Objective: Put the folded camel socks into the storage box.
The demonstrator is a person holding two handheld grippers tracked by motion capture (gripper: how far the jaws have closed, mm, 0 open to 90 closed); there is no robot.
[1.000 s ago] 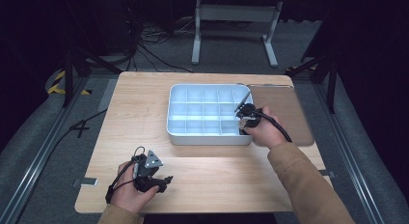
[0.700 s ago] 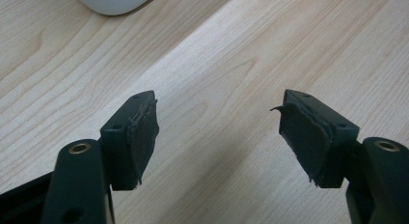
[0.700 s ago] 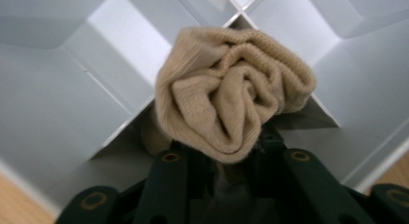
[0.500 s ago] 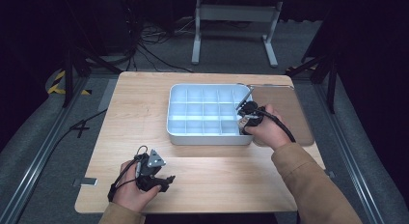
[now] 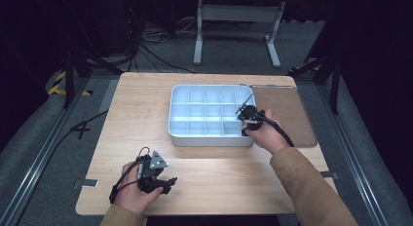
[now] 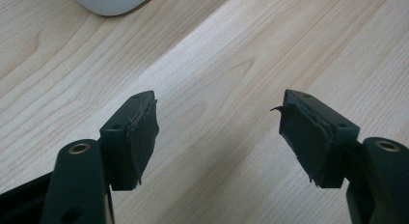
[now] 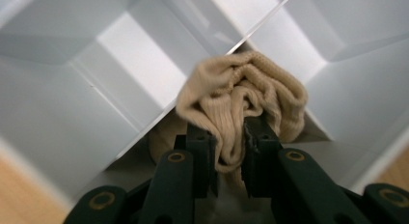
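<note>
Right now my right claw is pinched nearly closed on a beige ribbed sock, a soft knit bundle crumpled into folds that bulges out above and to either side of the black jaws. Only a narrow gap full of fabric separates the two pads. The bundle sits down inside the white compartment tray, against the thin plastic dividers where several cells meet; those walls are smooth, glossy and straight-edged. From the high view, that claw hangs over the tray's cells at about 4 o'clock from the tray's middle, close to its right wall, with my right hand behind it and the cable trailing back over the sleeve.

My left claw is spread wide and holds nothing. Its flat, dark rubber pads look worn, with frayed edges, and they hover over bare pale wood with a long, fine grain. A rounded white corner of the tray shows at 11 o'clock in the left gripper view. Seen from above, the left claw lies at 7 o'clock on the wooden table, well apart from the tray. A flat brown mat lies just beside the tray at 3 o'clock.
</note>
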